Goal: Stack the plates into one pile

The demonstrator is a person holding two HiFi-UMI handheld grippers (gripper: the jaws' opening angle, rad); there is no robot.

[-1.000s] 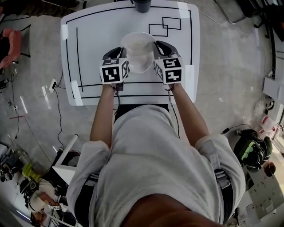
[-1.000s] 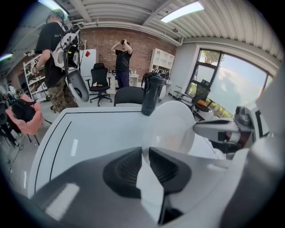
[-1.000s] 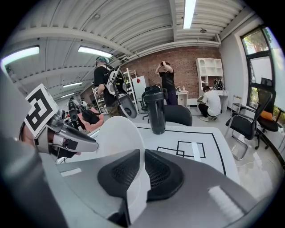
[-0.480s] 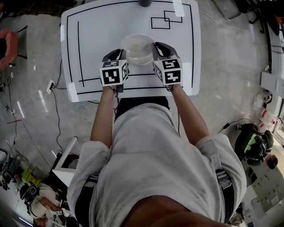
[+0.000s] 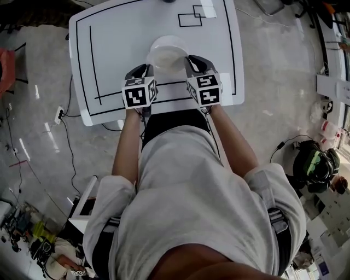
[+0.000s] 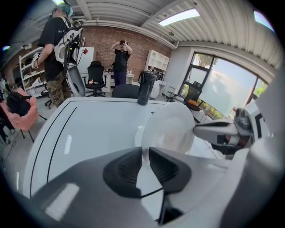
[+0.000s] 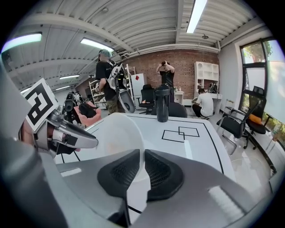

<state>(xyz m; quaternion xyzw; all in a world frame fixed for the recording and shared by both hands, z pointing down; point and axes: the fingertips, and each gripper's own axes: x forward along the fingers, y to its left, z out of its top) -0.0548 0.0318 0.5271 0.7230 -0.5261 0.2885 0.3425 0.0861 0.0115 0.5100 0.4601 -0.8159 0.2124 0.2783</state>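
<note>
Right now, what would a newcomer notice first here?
A translucent white plate is pinched at opposite rims by the left gripper and right gripper, above the white table. Two overlapping black-outlined rectangles and a black tumbler sit toward its far edge.

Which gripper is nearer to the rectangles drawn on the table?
The right gripper, gripping the plate's right rim; the rectangles lie on its side, the left gripper farther off.

Plate [image 5: 167, 53]: translucent white. Table [image 5: 117, 44]: white, with black border lines and two overlapping black rectangles [image 5: 190, 16]. Left gripper [image 6: 145, 155] and right gripper [image 7: 142, 161]: cubes [image 5: 136, 94] bearing black-and-white square markers, ribbed dark grey pads [image 6: 128, 169].
</note>
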